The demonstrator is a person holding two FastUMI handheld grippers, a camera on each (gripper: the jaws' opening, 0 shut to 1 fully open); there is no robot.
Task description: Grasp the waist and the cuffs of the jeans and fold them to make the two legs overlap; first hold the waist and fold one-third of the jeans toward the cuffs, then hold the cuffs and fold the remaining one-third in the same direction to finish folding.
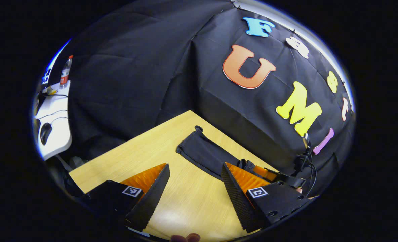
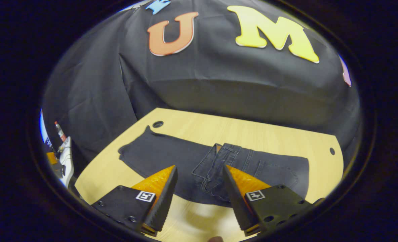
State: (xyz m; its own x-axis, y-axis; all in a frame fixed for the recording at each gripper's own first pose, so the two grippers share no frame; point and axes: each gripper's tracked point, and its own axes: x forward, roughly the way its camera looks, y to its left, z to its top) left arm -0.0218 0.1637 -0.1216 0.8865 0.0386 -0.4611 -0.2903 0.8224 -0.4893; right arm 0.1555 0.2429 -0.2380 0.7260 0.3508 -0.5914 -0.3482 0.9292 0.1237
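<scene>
Jeans (image 2: 172,161) lying lengthwise along bench (image 2: 252,131) far edge, just ahead of wide, empty right tongs (image 2: 199,188); left tongs (image 1: 195,188) wide too.

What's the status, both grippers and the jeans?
Left gripper open, over bare table. Right gripper open, above the jeans, holding nothing. Jeans flat on the table, waist folded over the middle, cuffs still laid out. Nothing in the way.
</scene>
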